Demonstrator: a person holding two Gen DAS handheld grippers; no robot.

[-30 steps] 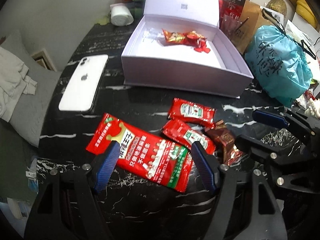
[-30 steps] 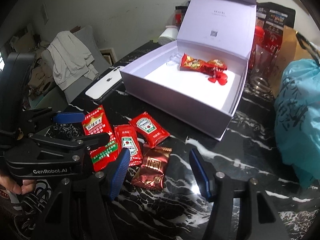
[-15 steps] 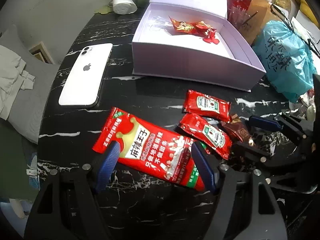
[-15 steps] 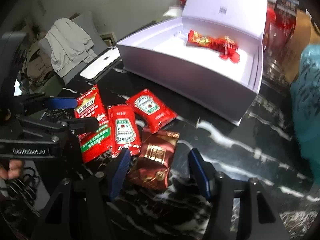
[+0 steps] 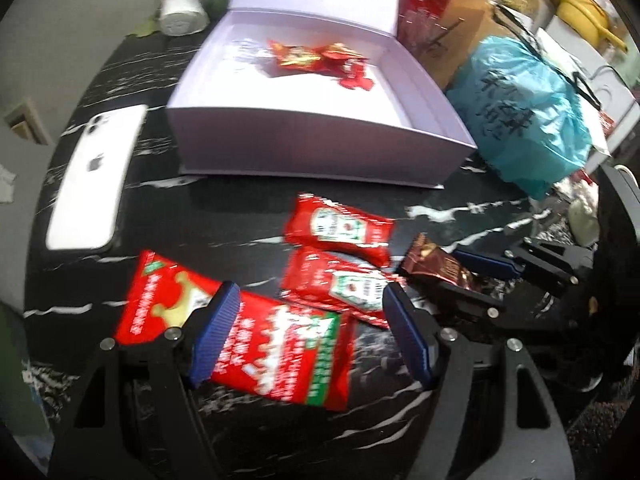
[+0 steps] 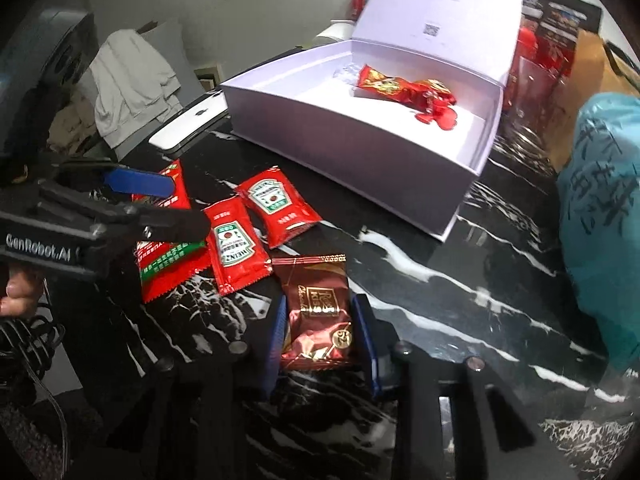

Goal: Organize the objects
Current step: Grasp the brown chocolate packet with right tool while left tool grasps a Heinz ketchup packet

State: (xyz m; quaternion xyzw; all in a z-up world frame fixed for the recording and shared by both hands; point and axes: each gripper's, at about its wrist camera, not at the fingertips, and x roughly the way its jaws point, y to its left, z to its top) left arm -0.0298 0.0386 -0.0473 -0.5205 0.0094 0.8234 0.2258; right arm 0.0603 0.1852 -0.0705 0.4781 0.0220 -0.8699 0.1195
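While the right tongs (image 6: 320,332) have just been closing, their blue pads now press both long sides of the brown chocolate sachet (image 6: 316,312), which lies on the dark marbled worktop (image 6: 440,280) at about six o'clock in the right wrist view; the grip looks clamped, though whether it is firm enough to lift I cannot tell. To do this well, I would raise the sachet straight up before swinging it, since foil crumples and can slip. The left tongs (image 5: 308,332) stand apart over the large red snack packet (image 5: 256,340), pads clear of it and nothing gripped. Two ketchup sachets (image 6: 256,224) lie just beside the chocolate at ten to eleven o'clock, so a sideways drag risks nudging them. The open white box (image 6: 360,144), already holding red wrappers (image 6: 404,88), sits at twelve o'clock; its near wall must be cleared from above. Bare worktop lies towards three o'clock, short of the blue bag (image 6: 600,220). A white phone (image 5: 92,176) lies well apart at nine o'clock in the left view
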